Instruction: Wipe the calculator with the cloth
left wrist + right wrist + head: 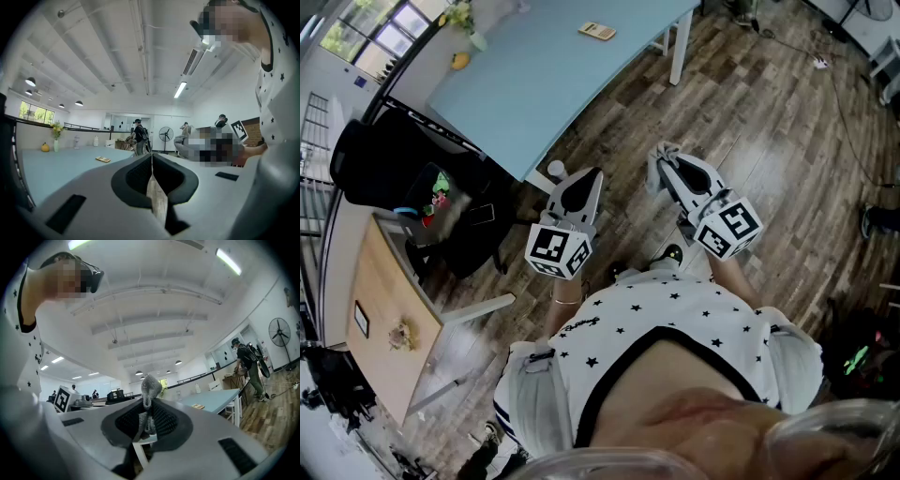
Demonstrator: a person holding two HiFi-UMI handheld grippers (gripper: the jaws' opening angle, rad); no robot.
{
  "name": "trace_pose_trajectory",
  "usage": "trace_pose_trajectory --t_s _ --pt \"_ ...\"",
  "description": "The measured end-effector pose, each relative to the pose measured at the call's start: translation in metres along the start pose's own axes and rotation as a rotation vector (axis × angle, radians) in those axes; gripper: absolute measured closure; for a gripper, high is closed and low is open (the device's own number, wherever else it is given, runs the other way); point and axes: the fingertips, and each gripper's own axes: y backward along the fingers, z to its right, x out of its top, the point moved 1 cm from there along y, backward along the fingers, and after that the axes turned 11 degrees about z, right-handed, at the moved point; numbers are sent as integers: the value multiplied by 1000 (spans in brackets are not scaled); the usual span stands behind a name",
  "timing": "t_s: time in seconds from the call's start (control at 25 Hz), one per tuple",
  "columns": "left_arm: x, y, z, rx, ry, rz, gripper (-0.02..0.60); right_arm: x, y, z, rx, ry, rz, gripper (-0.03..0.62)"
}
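Blue table point(534, 80) holds a tiny, indistinct calculator point(596, 31); right hand-held gripper point(148, 404) half-hides cloth point(151, 385).

- Cloth point(149, 389): grey knit, coarse and nubbly, matt.
- Right gripper point(148, 401): smooth, matt, pale plastic shell with black ribbed pads point(166, 423).
- Left gripper point(151, 159): matt pale plastic with dark ribbed pads point(139, 173).
- Table point(544, 75): smooth pale-blue top, matt.
- Floor point(769, 122): grainy wood-look planks, glossy in patches.
- Desk point(384, 309): light wood, matt.
- Calculator point(597, 31): too small to judge the finish.
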Motion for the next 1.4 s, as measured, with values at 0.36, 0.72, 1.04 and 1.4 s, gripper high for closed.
trace_pose_trajectory --t_s 0.36,0.72,1.04,1.4 --pt "-3 -6 3 4 -3 -5 551 -3 4 9 -13 -24 -6 554" --pt "-5 -28 18 -6 -10 -11 551 11 13 32 -5 -86 46 553" --pt "-6 -56 32 -9 -28 -14 551 23 21 61 2 -85 62 553" --pt "-12 -80 59 10 -44 -27 551 30 39 90 33 -114 59 551"
